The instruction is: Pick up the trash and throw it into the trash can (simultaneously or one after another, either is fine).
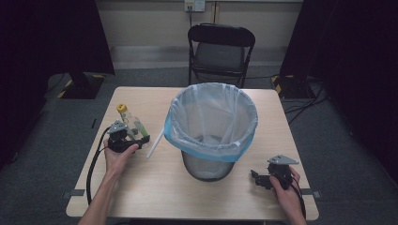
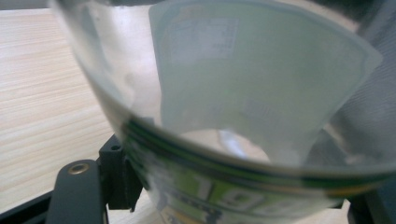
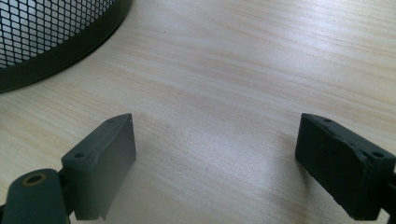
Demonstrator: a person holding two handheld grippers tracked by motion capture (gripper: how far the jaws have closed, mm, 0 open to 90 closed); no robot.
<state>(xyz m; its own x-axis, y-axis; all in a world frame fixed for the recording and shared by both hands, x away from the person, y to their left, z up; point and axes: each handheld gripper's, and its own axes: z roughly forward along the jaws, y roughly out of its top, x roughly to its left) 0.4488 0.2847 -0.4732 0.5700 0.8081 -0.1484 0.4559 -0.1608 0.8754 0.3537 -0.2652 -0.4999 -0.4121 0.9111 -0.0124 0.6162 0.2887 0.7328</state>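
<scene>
A clear plastic bottle (image 1: 131, 123) with a yellow cap (image 1: 121, 108) and a green label is at the table's left, tilted with its cap pointing away. My left gripper (image 1: 136, 136) is shut on its lower part. In the left gripper view the bottle (image 2: 243, 93) sits close up between the black jaws, label side down. A black mesh bin (image 1: 206, 168) lined with a clear and blue bag (image 1: 187, 136) stands mid-table. My right gripper (image 1: 257, 178) rests near the front right, open, with bare wood between its jaws (image 3: 215, 154). The bin's mesh wall (image 3: 46, 37) is ahead of it to the left.
A white straw-like stick (image 1: 155, 144) lies on the table between the bottle and the bin. The wooden table (image 1: 155, 187) has free room along its front. A black folding chair (image 1: 220, 51) stands beyond the far edge.
</scene>
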